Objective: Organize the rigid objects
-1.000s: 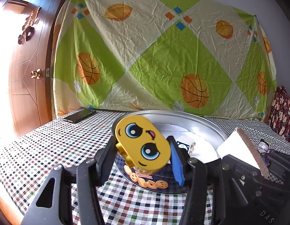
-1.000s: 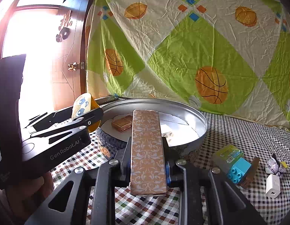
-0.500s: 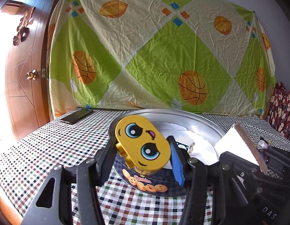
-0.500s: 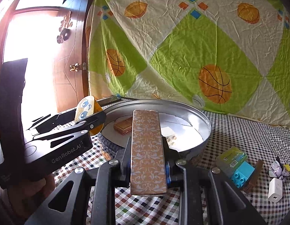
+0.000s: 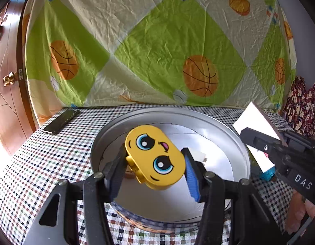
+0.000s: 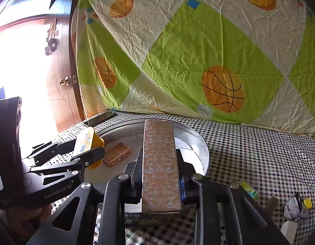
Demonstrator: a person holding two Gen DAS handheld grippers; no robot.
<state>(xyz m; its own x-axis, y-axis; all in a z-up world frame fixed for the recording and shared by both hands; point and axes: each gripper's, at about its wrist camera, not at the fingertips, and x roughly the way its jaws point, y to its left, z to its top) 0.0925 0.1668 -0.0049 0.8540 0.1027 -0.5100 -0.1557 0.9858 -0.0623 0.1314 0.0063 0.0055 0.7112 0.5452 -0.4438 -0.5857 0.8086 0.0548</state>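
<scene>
Both cameras ride low behind their own fingers, tilted down and facing the basketball sheet (image 5: 157, 47) on the far wall. The left one sits close over the round tin (image 5: 237, 140); the right one looks across the same tin (image 6: 200, 143) from its right side. Each catches the other gripper at its edge.

The left claw (image 5: 155, 161) is angled downward, its jaws clamped on a yellow toy (image 5: 155, 157). The right claw (image 6: 160, 169) is likewise tilted down, clamped on a long patterned box (image 6: 160, 163). A hand (image 6: 20, 216) is seen gripping the left handle.
</scene>
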